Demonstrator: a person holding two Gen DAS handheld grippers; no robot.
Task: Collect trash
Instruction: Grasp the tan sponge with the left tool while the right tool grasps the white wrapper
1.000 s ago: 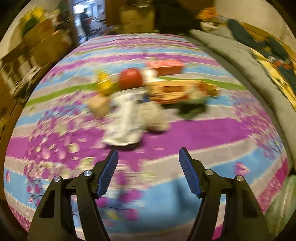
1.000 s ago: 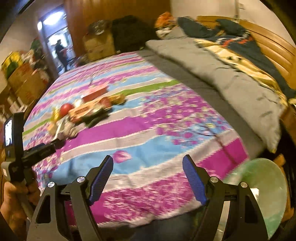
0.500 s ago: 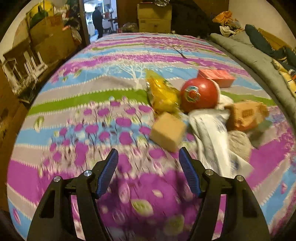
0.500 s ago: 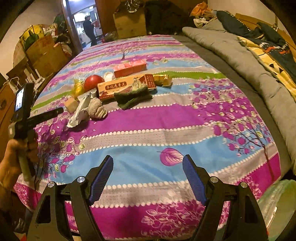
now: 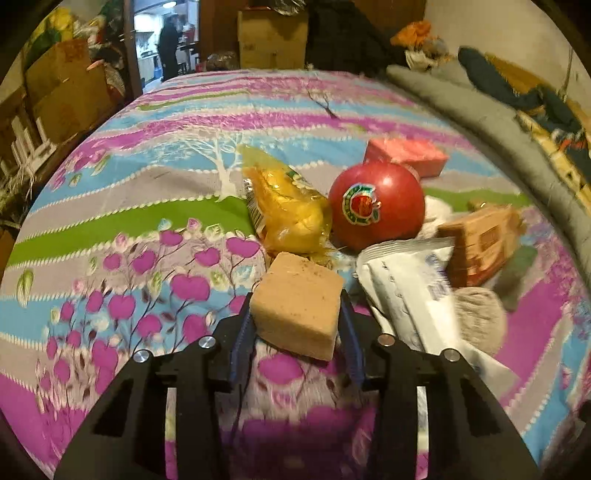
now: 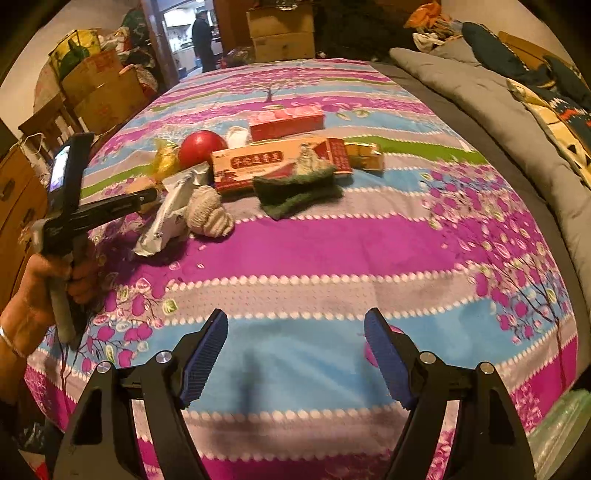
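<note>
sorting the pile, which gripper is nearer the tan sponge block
Left. The left gripper has just been closing, with the tan sponge block between its pads; the right gripper hangs open over bare bedspread, well short of the pile.

My bed wears a striped purple, blue and green flowered bedspread (image 6: 332, 251), with a grey quilt (image 6: 491, 96) along its right edge. Brown cardboard boxes (image 6: 280, 33) stand beyond, and a person in dark clothes (image 6: 202, 35) stands in the lit doorway.

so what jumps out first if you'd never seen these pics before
The left tongs have just been closing around a tan sponge-like block at the near edge of a trash pile. Behind it sit a shiny red ball and a crinkly yellow wrapper, all on a loud purple, blue and green bedspread. The right tongs hang open over bare cover.
</note>
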